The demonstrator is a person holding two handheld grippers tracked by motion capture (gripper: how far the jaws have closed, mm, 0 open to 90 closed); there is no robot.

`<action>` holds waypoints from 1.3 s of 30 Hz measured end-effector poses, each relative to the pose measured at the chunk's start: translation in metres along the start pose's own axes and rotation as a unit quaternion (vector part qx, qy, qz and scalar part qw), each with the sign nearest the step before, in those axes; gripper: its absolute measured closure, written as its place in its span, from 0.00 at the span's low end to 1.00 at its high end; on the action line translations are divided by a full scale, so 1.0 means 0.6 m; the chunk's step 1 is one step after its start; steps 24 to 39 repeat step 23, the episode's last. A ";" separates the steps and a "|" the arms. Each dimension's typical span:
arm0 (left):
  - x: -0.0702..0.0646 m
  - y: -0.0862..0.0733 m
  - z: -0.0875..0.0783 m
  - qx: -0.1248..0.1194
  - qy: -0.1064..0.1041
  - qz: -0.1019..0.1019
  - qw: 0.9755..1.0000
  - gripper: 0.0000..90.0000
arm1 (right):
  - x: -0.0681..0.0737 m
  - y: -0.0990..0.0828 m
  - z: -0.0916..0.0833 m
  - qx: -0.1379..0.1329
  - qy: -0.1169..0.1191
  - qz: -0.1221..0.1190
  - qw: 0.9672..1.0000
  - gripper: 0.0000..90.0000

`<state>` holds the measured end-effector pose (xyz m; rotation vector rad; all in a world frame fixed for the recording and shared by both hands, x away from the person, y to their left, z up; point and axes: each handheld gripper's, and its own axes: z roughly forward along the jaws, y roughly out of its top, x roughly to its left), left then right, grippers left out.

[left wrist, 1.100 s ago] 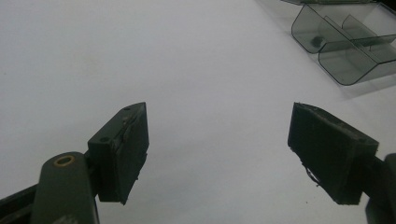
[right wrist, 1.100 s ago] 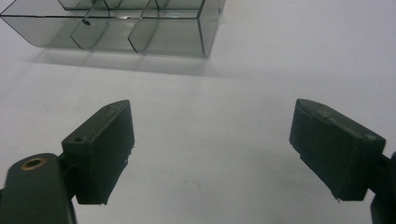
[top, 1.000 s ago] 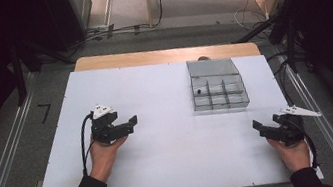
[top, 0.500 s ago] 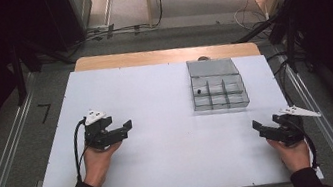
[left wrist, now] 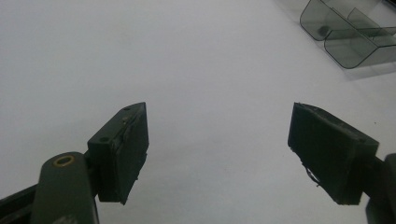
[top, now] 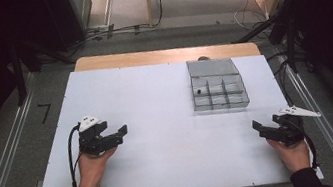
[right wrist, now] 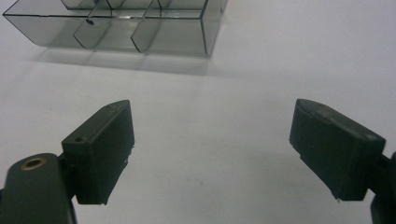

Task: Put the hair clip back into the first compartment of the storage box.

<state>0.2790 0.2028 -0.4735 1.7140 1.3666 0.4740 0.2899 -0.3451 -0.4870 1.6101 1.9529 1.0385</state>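
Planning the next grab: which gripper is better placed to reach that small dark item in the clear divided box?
Right, probably. The right gripper sits near the clear divided box on that side of the table, jaws open. The left gripper, also open, is across the table. The small dark item lies in a left compartment, though.

light: bright on white table (top: 169, 123), dark surround | shadows: soft | focus: slightly soft | glare: none

1. High view looks forward and down over the whole white table (top: 156, 105).
2. Each gripper view skims low along its jaws; all three views share the compartment box (top: 217, 85) (left wrist: 345, 28) (right wrist: 126, 23).
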 end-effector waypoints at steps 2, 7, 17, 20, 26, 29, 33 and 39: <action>0.003 -0.005 -0.003 0.002 0.002 -0.001 1.000 0.23 | 0.000 0.000 0.000 0.000 0.000 0.000 1.000 0.13; 0.007 -0.013 -0.010 0.004 0.005 -0.003 1.000 0.23 | 0.001 0.000 0.000 -0.001 -0.001 -0.001 1.000 0.14; 0.020 -0.025 -0.022 0.008 0.015 -0.008 1.000 0.23 | 0.000 0.000 0.000 0.000 -0.001 -0.001 1.000 0.13; 0.024 -0.029 -0.027 0.006 0.017 -0.013 1.000 0.23 | 0.001 0.000 -0.001 -0.001 -0.001 0.000 1.000 0.13; 0.028 -0.033 -0.033 0.003 0.019 -0.017 1.000 0.23 | 0.001 0.000 0.000 -0.001 -0.001 -0.002 1.000 0.13; 0.028 -0.033 -0.033 0.003 0.019 -0.017 1.000 0.23 | 0.001 0.000 0.000 -0.001 -0.001 -0.002 1.000 0.13; 0.028 -0.033 -0.033 0.003 0.019 -0.017 1.000 0.23 | 0.001 0.000 0.000 -0.001 -0.001 -0.002 1.000 0.13; 0.028 -0.033 -0.033 0.003 0.019 -0.017 1.000 0.23 | 0.001 0.000 0.000 -0.001 -0.001 -0.002 1.000 0.13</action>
